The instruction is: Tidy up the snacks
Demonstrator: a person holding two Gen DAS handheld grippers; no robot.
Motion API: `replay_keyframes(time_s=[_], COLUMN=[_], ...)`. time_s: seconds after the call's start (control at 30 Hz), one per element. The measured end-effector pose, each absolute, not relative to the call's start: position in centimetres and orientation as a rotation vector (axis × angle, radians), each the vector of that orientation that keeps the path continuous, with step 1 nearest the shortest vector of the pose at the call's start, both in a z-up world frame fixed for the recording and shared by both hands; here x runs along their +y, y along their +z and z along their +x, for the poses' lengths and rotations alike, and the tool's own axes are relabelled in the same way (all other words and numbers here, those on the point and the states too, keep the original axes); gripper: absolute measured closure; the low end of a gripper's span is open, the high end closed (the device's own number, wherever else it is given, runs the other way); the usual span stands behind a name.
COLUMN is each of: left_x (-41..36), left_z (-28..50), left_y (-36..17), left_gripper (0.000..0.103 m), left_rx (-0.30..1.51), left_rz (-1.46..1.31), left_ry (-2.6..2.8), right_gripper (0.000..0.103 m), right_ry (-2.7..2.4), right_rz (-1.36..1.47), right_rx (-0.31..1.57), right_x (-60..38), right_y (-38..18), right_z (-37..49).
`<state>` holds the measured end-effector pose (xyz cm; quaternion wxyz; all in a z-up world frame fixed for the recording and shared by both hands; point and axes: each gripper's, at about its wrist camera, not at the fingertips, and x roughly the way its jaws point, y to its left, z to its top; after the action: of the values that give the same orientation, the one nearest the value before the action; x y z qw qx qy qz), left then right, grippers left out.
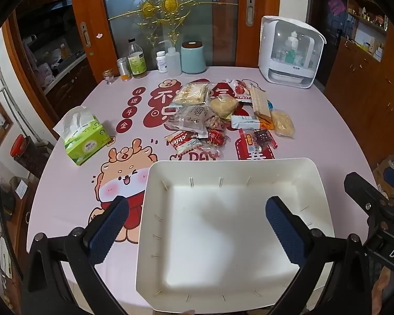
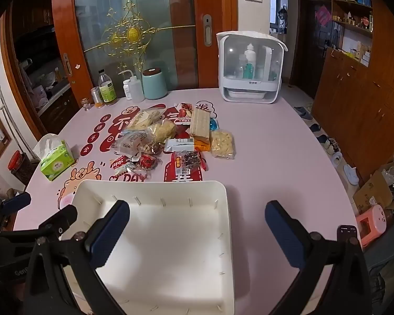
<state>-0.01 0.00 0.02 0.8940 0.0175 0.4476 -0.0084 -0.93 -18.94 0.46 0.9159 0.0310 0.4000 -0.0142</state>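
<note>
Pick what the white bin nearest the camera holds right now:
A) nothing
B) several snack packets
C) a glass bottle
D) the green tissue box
A: the white bin shows only its bare floor, while the snack packets lie in a pile on the table beyond it.

tissue box (image 1: 85,139): green, left of frame, on the pink printed tablecloth (image 1: 65,204) | teal canister (image 1: 193,57): top centre, brown lid | glass bottle (image 1: 136,59) and small can (image 1: 124,68): just left of it | white cabinet appliance (image 1: 290,51): upper right (bottles inside) | cardboard box (image 2: 375,193): floor, right edge
</note>
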Motion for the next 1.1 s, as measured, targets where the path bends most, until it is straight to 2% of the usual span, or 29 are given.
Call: replay_keyframes(time_s=[0.37, 1.1], left_x=[-0.36, 0.09], left_z=[-0.48, 0.46], left_y=[0.49, 0.85], left_gripper=[0.0, 0.001], left_rx=[0.875, 0.877], left_rz=[0.067, 0.008], left_ry=[-0.011, -0.047], right_gripper=[0.0, 0.0], right_ry=[-0.031, -0.041], right_rz=[0.062, 0.054], right_rx=[0.825, 0.805], right_x=[-18.91, -18.85], right_y=[0.26, 0.08], right_z=[-0.92, -0.92])
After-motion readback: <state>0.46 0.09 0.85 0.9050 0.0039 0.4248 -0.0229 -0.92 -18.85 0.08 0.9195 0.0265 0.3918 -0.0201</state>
